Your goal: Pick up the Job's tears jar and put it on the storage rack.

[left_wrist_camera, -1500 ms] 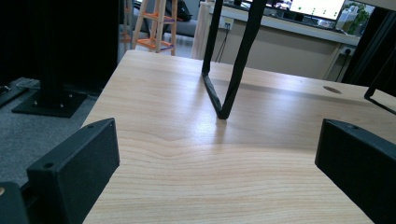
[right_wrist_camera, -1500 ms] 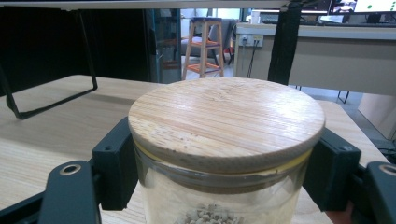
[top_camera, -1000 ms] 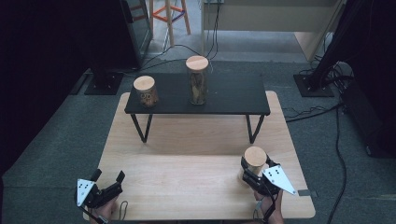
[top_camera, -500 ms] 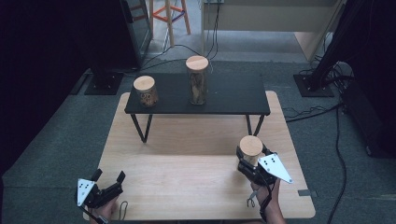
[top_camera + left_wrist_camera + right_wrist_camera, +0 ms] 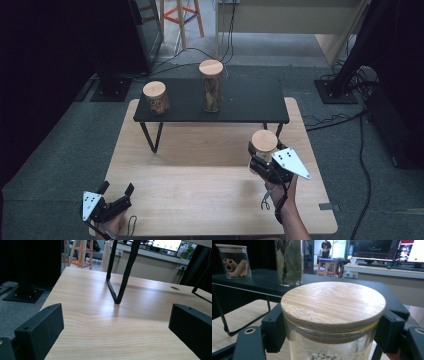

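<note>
My right gripper [image 5: 260, 161] is shut on a glass jar with a bamboo lid [image 5: 264, 141], held up off the wooden table [image 5: 200, 175] near the right end of the black shelf [image 5: 240, 102]. In the right gripper view the jar [image 5: 333, 312] sits between both pads and holds small pale seeds. On the shelf stand a short jar of brown rolls [image 5: 155, 97] and a tall jar of dried leaves [image 5: 211, 85]. My left gripper [image 5: 116, 189] rests open at the table's front left corner, nothing between its jaws.
The shelf's thin black legs [image 5: 120, 272] stand on the table ahead of the left gripper. Cables [image 5: 345, 120] run over the grey carpet on the right. An orange stool [image 5: 180, 15] stands behind the table.
The right gripper has lifted the seed jar off the table and carried it up toward the shelf. The left gripper has stayed where it was.
</note>
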`<control>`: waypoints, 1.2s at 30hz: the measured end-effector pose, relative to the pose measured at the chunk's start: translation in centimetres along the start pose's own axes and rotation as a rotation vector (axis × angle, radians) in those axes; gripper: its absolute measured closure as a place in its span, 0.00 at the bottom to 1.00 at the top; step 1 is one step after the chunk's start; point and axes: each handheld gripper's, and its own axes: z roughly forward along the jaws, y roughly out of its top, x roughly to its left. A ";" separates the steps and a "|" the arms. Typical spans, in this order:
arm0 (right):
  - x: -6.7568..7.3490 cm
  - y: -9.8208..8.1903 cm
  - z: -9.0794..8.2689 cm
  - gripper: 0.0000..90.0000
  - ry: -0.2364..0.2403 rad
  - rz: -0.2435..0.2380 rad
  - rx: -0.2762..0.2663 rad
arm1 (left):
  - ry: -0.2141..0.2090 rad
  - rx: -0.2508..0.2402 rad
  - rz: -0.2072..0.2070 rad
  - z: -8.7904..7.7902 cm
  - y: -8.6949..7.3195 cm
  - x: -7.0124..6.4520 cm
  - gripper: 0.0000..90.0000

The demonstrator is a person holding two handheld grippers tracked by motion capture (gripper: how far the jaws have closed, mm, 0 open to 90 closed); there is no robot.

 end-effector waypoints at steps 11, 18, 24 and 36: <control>0.0 2.3 1.2 0.28 0.021 0.008 -0.002 | -0.006 0.015 0.018 0.2 0.2 -0.1 0.00; 0.3 3.4 2.0 0.28 0.026 -0.001 -0.015 | -0.007 0.010 0.009 0.2 0.1 0.0 0.00; 0.5 4.4 2.5 0.28 0.027 -0.012 -0.010 | -0.009 0.012 0.009 0.2 0.2 0.0 0.00; 0.4 6.4 3.1 0.28 0.024 -0.015 -0.017 | -0.004 0.018 0.009 0.2 0.3 -0.1 0.00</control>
